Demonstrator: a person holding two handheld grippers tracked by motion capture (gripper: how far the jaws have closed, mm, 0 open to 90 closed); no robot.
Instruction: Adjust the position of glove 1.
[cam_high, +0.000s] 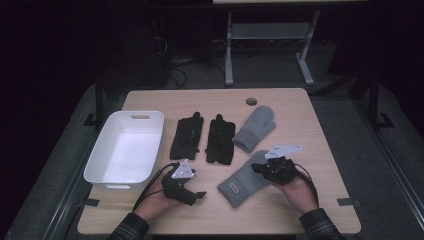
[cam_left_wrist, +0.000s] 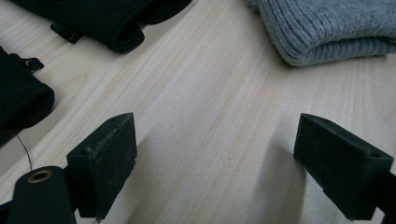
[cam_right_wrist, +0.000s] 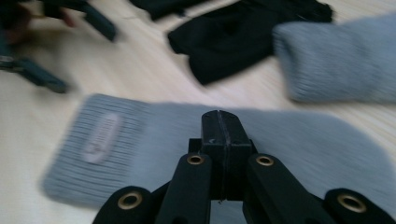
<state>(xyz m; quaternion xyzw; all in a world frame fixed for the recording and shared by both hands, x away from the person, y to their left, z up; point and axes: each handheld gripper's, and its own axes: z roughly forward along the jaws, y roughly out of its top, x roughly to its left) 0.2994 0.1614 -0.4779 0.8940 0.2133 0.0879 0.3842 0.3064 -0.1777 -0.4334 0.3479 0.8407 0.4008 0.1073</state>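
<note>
We judge the main risk to sit with the right gripper (cam_high: 263, 168): its jaws are pressed together over the near grey mitten (cam_high: 246, 180), and in the right gripper view we cannot tell whether any knit is caught between them. If only a thin pinch of fabric — or none — is held, a lift could drop the mitten or drag it across the table (cam_high: 320, 150) into the far grey mitten (cam_high: 255, 128) just beyond. That view is also blurred, so contact is hard to confirm.

Going left to right: the white bin (cam_high: 127, 149) stands empty at the table's left edge; the left gripper (cam_high: 197, 196) hovers low over bare wood beside it, jaws wide apart and holding nothing. Two black gloves (cam_high: 202, 138) lie side by side in the middle. A long carry to the bin would pass over them and the left gripper — a snag is possible.

The near mitten is grey ribbed knit, lying flat and angled, cuff toward the person, with a small oval label (cam_right_wrist: 100, 136) by the cuff.
</note>
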